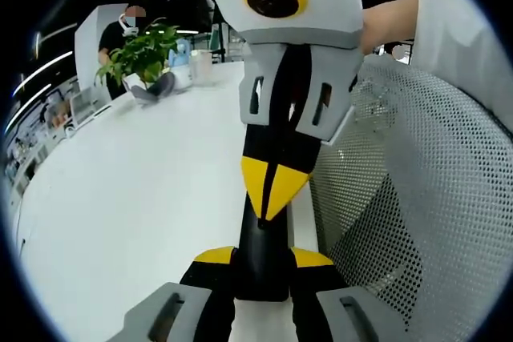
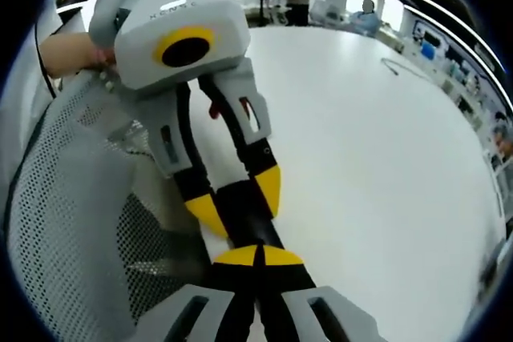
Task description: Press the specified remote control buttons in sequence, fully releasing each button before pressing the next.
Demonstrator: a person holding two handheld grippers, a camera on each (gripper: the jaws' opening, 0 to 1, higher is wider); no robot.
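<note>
Spreading across both views, a white worktop is seen as the largest thing, with a grey mesh chair back just beside its near edge. A potted plant is set far off on the worktop, well apart from the work.

The two grippers are held nose to nose above the worktop's edge. The left gripper has its fingers parted just enough to be clamped on a slim black body, which is taken to be the remote control; it is seen edge-on between the yellow tips, so no buttons can be made out. The right gripper has its fingers brought fully together into one point with nothing between them, and that point is laid against, or just beside, the remote control; actual contact cannot be told.

The step in hand is judged to be a button press made with the closed tip while the remote control is steadied by the other gripper. For it to be done well, the clamp should be kept firm and level, the push should be made straight down on one button alone, and the tip should be lifted clear before the next button is sought. The remote control would be better turned face-on, so that the buttons are kept in sight.
</note>
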